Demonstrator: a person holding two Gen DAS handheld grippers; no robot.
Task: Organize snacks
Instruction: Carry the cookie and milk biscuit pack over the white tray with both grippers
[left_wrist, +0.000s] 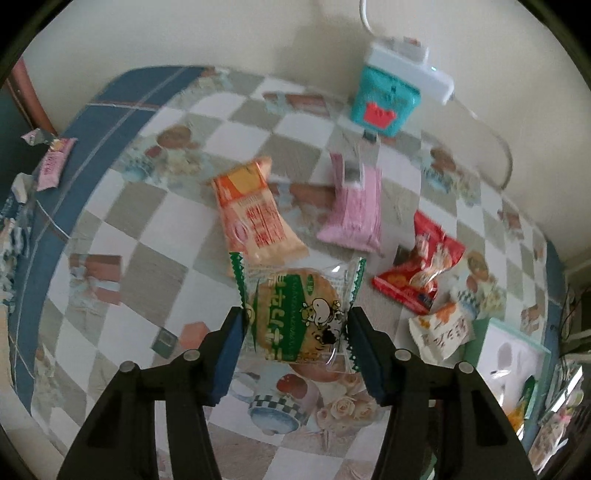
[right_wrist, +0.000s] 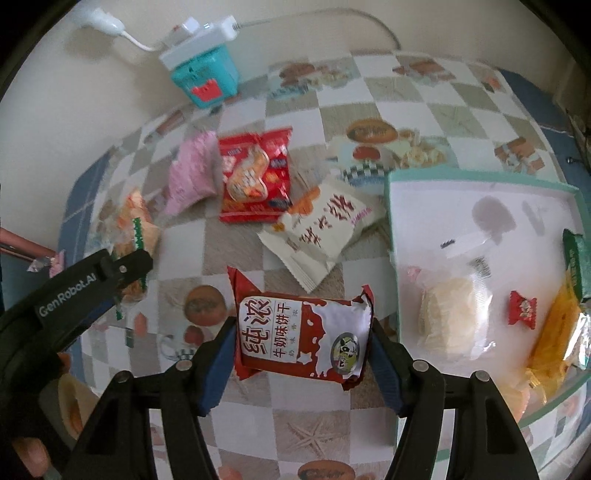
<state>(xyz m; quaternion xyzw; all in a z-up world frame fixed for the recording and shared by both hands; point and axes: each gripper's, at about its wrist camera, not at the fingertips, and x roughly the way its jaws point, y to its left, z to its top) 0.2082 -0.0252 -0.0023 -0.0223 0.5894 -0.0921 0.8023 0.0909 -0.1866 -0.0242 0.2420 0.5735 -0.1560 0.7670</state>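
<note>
My left gripper (left_wrist: 295, 325) is shut on a clear green-edged rice cracker packet (left_wrist: 295, 314), held above the table. My right gripper (right_wrist: 301, 338) is shut on a red and white milk biscuit packet (right_wrist: 303, 332), just left of the white tray (right_wrist: 480, 192). The tray holds a clear packet of pale crackers (right_wrist: 454, 314), a small red candy (right_wrist: 522, 308), a yellow packet (right_wrist: 554, 332) and a green packet (right_wrist: 578, 262). On the table lie an orange packet (left_wrist: 255, 218), a pink packet (left_wrist: 354, 214), a red packet (left_wrist: 421, 269) and a white packet (left_wrist: 441, 332).
A teal box with a white lid (left_wrist: 391, 96) and a power cable stands at the back by the wall. A pink wrapper (left_wrist: 53, 162) lies at the table's far left edge. The left gripper also shows in the right wrist view (right_wrist: 92, 291) at the left.
</note>
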